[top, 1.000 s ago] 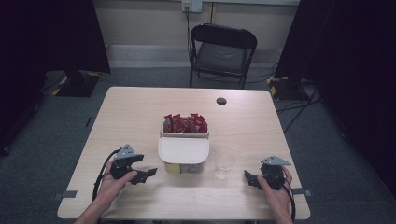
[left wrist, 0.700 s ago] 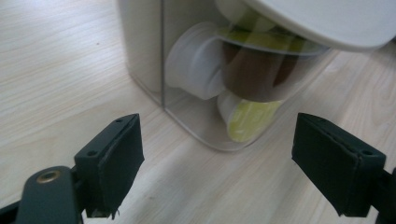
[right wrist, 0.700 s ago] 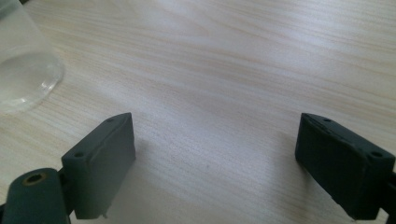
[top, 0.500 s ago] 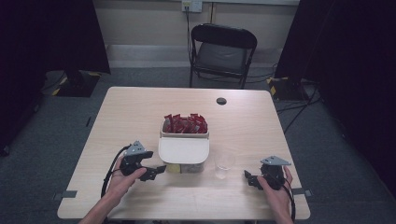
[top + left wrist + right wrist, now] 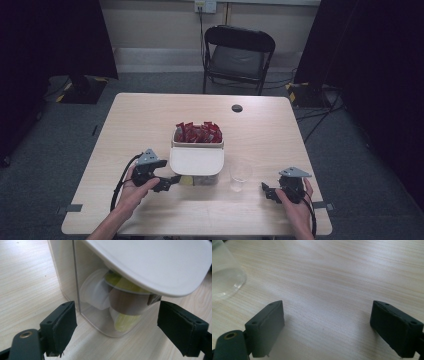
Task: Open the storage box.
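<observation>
**A:** Where is the left gripper (image 5: 172, 181) right now?

**B:** Right up against the near left corner of the clear container (image 5: 197, 167) in the middle of the worktop (image 5: 150, 115). Its jaws stand wide apart with nothing between them; in the left gripper view they flank the container's corner without touching it.

**A:** What's in the container?

**B:** The near compartment holds small capsule-like pods (image 5: 125, 298), some with yellow-green foil tops, one with a brownish body, and a whitish one behind. They lie tumbled at angles behind the transparent wall. A white lid (image 5: 196, 160) rests tilted over that near part and overhangs the pods. The far compartment is filled with red packets (image 5: 198, 133), uncovered.

**A:** And the right gripper (image 5: 266, 190)?

**B:** It rests low over the worktop near the right front edge, well apart from the container. Its jaws are spread wide too, holding nothing; between them shows bare wood grain.

**A:** Anything near it?

**B:** A clear plastic cup (image 5: 241, 174) stands upright just beside the container's right front corner, between the container and the right gripper. Its base shows at the upper left of the right gripper view.

**A:** Anything else?

**B:** A small dark round disc (image 5: 237, 108) lies near the far edge, and a black folding chair (image 5: 239, 55) stands beyond the worktop.
</observation>
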The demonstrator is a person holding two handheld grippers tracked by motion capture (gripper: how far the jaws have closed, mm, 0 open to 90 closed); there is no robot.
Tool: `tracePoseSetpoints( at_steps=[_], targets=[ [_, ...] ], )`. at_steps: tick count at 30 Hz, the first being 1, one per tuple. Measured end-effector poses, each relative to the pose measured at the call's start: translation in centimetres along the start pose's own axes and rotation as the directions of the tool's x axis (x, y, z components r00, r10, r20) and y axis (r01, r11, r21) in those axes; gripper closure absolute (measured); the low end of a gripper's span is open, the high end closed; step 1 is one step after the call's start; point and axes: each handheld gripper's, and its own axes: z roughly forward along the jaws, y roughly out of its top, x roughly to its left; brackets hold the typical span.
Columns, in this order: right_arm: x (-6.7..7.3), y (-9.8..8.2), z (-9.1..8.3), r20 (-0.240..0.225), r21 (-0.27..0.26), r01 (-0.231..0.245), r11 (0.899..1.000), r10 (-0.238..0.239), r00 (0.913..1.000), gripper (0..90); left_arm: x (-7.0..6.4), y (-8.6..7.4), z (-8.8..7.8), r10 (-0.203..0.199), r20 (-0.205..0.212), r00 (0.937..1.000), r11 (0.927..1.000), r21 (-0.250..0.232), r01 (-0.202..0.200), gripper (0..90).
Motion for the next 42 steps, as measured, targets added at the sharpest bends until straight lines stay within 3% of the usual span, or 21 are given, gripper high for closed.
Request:
tracePoseSetpoints(
  at_steps=[9, 27, 34, 42],
  targets=[
    [0.0, 0.0, 0.0, 0.000, 0.000, 0.001, 1.000, -0.001, 1.0000, 11.5, -0.2, 0.4, -0.6, -0.006, -0.011, 0.9999, 0.9998, -0.017, 0.005, 16.1],
    [0.0, 0.0, 0.0, 0.000, 0.000, 0.000, 1.000, 0.000, 1.0000, 11.5, -0.3, 1.5, -1.4, -0.006, 0.015, 0.9999, 0.9985, -0.055, 0.007, 16.4],
    [0.0, 0.0, 0.0, 0.000, 0.000, 0.000, 1.000, 0.000, 1.0000, 11.5, -0.2, 1.7, -1.3, 0.007, 0.011, 0.9999, 0.9990, -0.044, -0.007, 16.2],
    [0.0, 0.0, 0.0, 0.000, 0.000, 0.001, 1.000, -0.001, 1.0000, 11.5, -0.3, 2.8, -1.2, 0.003, 0.017, 0.9999, 0.9979, -0.065, -0.002, 16.3]
  ],
)
